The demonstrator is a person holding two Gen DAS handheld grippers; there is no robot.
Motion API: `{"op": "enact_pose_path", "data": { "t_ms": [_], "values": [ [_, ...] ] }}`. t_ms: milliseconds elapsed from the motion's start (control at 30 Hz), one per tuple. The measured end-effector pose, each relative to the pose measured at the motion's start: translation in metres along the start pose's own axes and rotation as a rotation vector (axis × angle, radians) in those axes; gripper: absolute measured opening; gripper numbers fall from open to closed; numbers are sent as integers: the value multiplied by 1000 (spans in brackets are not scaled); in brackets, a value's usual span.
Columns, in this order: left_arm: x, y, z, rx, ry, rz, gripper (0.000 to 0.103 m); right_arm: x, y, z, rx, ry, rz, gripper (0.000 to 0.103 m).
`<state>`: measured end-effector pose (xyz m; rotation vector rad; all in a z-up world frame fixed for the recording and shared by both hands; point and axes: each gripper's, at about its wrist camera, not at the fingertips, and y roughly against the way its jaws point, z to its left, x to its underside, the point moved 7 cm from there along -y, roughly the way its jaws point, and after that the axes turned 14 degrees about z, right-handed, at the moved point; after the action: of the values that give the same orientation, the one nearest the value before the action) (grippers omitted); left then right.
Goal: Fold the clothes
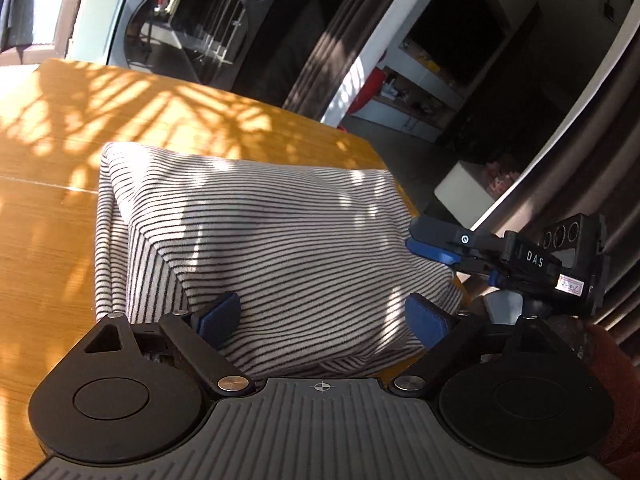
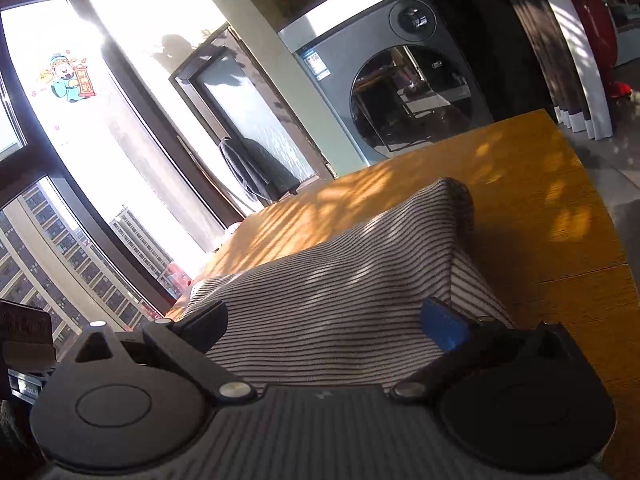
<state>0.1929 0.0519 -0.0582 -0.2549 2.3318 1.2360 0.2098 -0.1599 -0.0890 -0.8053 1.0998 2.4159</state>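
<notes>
A black-and-white striped garment lies folded in a thick bundle on the wooden table. My left gripper has its blue pads wide apart, with the near edge of the bundle between them. My right gripper shows in the left wrist view at the bundle's right edge, its fingers close together at the cloth. In the right wrist view the garment fills the gap of my right gripper, its pads wide apart on either side.
A washing machine stands behind the table's far edge. A large window is at the left. The table's right edge drops to the floor, with shelves and a white box beyond.
</notes>
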Motion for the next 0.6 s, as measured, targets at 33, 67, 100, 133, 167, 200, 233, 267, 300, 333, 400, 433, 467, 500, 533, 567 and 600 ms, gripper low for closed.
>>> {"op": "enact_pose_path", "data": {
  "t_ms": [33,67,100,133,167,200,233,267,300,333,400,433,467,500,533,567,600],
  "values": [
    [-5,-1,4,-10,6,-8,94,6,2,3,3,28,-18,103],
    [-11,-2,7,-20,12,-15,94,10,3,6,9,43,-15,103],
    [-16,-4,11,-32,17,-23,94,17,6,12,3,48,-16,103],
    [-23,-7,15,-52,13,-34,94,24,8,17,-3,53,-18,103],
    [-30,-9,19,-71,10,-45,94,31,11,23,-10,57,-19,103],
    [-36,-12,22,-88,8,-55,94,38,13,29,-31,50,-22,103],
    [-44,-16,26,-110,6,-66,95,44,14,34,-52,43,-24,103],
    [-50,-18,28,-123,6,-72,95,49,14,40,-83,34,-21,103],
    [-56,-20,29,-135,4,-77,95,53,13,46,-97,26,-18,103],
    [-61,-22,30,-146,0,-79,95,57,11,51,-111,19,-15,103],
    [-64,-21,29,-153,1,-78,95,62,8,60,-100,24,-7,103],
    [-65,-20,28,-155,1,-78,95,63,6,64,-76,36,-1,103],
    [-63,-16,25,-148,-5,-78,95,63,5,68,-46,75,24,103],
    [-60,-12,22,-141,-11,-78,95,64,3,72,-16,113,48,103],
    [-57,-9,19,-134,-18,-78,95,62,3,75,1,156,70,103],
    [-52,-4,14,-126,-27,-76,95,59,7,76,1,168,72,103],
    [-47,0,10,-116,-38,-75,95,53,17,73,9,165,42,103]
  ]
}}
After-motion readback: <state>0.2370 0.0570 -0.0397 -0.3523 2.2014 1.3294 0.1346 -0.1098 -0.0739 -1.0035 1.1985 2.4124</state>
